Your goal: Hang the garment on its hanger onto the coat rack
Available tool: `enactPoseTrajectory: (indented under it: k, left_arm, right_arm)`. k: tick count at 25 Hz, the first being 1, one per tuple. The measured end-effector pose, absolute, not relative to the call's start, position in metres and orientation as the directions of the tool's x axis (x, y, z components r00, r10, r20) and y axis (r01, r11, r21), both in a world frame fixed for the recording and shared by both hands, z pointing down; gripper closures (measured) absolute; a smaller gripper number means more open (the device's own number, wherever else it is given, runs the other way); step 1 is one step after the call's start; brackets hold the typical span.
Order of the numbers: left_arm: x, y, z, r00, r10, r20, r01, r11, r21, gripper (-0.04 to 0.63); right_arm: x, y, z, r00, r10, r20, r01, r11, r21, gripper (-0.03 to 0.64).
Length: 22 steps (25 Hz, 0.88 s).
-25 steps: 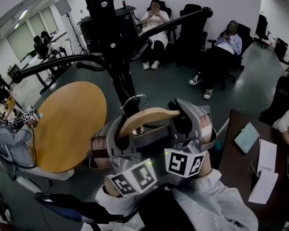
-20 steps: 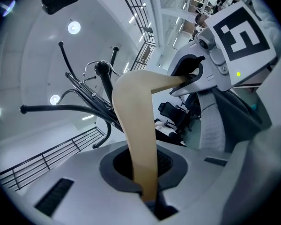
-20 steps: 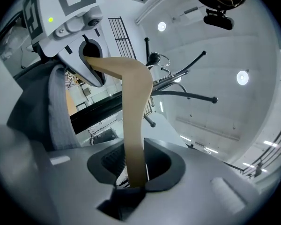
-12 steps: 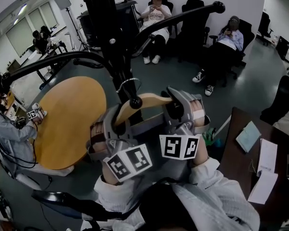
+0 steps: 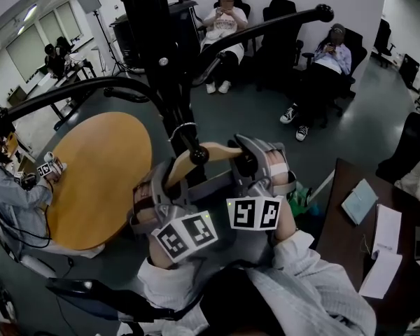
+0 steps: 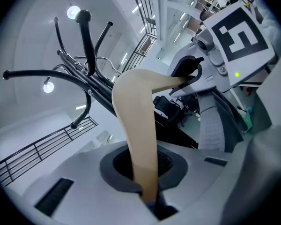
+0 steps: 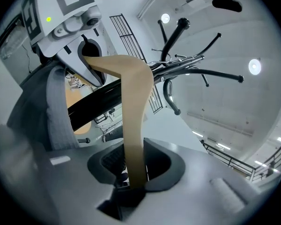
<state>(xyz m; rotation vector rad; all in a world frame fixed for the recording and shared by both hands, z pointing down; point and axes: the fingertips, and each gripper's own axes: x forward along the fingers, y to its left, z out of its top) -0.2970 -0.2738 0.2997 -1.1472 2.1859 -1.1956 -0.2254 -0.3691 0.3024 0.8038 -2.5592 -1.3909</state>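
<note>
Background people (image 5: 220,37) behind rack (image 5: 161,61): head view only

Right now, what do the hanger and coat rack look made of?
The hanger looks like pale wood, smooth satin finish: even tan tone, curved flat arm. Its hook: thin bright wire, probably steel. The coat rack: black, glossy highlights, bent tubes with ball tips; likely painted metal, lacquered wood possible.

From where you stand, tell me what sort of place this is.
Likely an office or lab workroom: seated people in black office chairs, a round wooden table at left, and a dark desk with papers at right.
</note>
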Motion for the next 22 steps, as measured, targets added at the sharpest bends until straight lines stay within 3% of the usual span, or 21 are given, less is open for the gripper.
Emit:
enactPoseTrajectory:
  k: [12, 17, 22]
  left_arm:
    - [-0.297, -0.268, 0.295, -0.596, -0.792, -0.134, -0.311, 0.382, -0.870, 0.574]
    - [-0.290, -0.263, 0.296, -0.575, -0.811, -0.111, -0.331, 0.355, -0.874, 0.565]
    - [-0.278, -0.254, 0.296, -0.504, -0.861, -0.064, -0.402, 0.300, -0.865, 0.483]
  right_arm:
    - [-0.222, -0.364, 0.300, -0.843, -0.486, -0.231, -0.448, 0.397, 0.801, 0.526]
    - [-0.216, -0.356, 0.303, -0.868, -0.452, -0.206, -0.423, 0.455, 0.784, 0.522]
    - [-0.207, -0.339, 0.300, -0.903, -0.388, -0.185, -0.375, 0.499, 0.781, 0.503]
